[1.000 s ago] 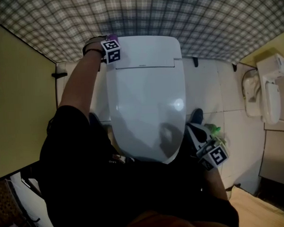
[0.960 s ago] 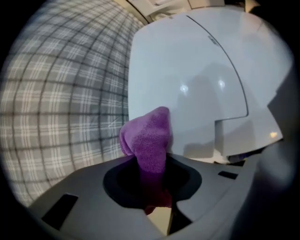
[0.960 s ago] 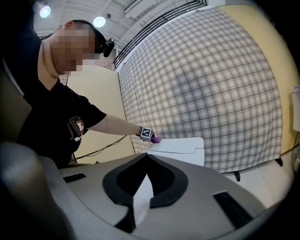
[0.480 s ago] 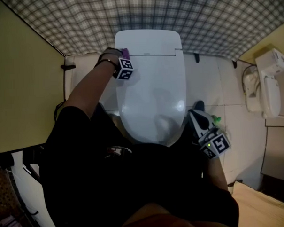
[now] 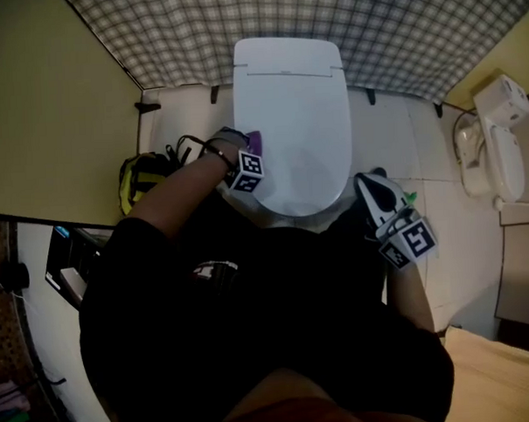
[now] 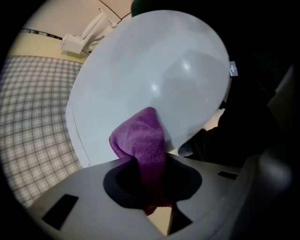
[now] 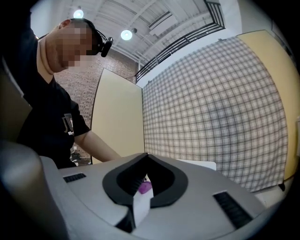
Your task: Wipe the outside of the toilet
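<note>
The white toilet [image 5: 291, 117] stands with its lid closed against the plaid wall. My left gripper [image 5: 249, 167] is at the lid's front left edge, shut on a purple cloth [image 5: 254, 142]. In the left gripper view the purple cloth [image 6: 140, 140] bulges out of the left gripper [image 6: 147, 164] and presses on the glossy lid [image 6: 150, 70]. My right gripper [image 5: 382, 201] hangs beside the toilet's right front, off the bowl. In the right gripper view the right gripper [image 7: 145, 157] has its tips together and holds nothing; a bit of the purple cloth [image 7: 144, 187] shows past them.
A yellow partition [image 5: 50, 110] closes the left side. A yellow and black object [image 5: 136, 181] with cables lies on the floor left of the toilet. A white wall unit [image 5: 498, 147] hangs at the right. Something green [image 5: 409, 196] sits behind the right gripper.
My left gripper has dragged the purple cloth from the lid's back left corner forward to its front left edge. The right gripper has stayed beside the bowl.
</note>
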The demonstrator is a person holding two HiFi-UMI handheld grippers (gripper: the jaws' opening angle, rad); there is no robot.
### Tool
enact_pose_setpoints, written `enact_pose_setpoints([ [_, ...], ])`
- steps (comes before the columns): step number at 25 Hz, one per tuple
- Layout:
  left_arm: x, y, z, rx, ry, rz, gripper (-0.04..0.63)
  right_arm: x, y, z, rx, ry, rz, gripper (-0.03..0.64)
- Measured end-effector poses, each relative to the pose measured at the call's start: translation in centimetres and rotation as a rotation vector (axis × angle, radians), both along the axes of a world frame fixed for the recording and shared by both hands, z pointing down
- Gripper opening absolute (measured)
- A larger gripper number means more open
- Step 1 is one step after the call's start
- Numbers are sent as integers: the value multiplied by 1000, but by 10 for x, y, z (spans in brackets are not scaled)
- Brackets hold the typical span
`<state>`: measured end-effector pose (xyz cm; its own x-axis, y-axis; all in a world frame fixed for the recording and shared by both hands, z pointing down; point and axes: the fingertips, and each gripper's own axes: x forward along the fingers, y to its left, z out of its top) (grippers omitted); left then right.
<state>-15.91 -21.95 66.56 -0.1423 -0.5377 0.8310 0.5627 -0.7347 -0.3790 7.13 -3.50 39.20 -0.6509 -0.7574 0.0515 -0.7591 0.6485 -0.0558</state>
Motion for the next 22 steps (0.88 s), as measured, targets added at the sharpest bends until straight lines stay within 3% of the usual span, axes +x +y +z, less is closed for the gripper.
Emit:
enact_pose_setpoints([
  [7, 5, 119, 24, -94, 72, 73, 95, -15, 27, -10, 48, 26, -26, 6],
  [9, 7, 149, 40, -154, 71, 104, 95, -21, 30, -10, 40, 17, -27, 6],
  [11, 2, 168, 53, -236, 79, 77, 97, -27, 32, -10, 39, 16, -32, 6],
  [13, -6, 164, 55, -295, 137, -8, 97, -30, 30, -12, 47, 24, -38, 6],
  [14, -7, 159, 47, -315, 208, -72, 97, -31, 28, -12, 48, 29, -41, 6],
  [16, -5, 146, 12, -333, 443, -237, 97, -31, 23, -8, 34, 36, -41, 6],
  [19, 2, 107, -52, -327, 925, -460, 97, -22, 7, 0, 3, 31, -22, 6],
  [22, 3, 79, -96, -364, 1355, -598, 98, -11, -14, 10, -32, -2, 3, 6],
])
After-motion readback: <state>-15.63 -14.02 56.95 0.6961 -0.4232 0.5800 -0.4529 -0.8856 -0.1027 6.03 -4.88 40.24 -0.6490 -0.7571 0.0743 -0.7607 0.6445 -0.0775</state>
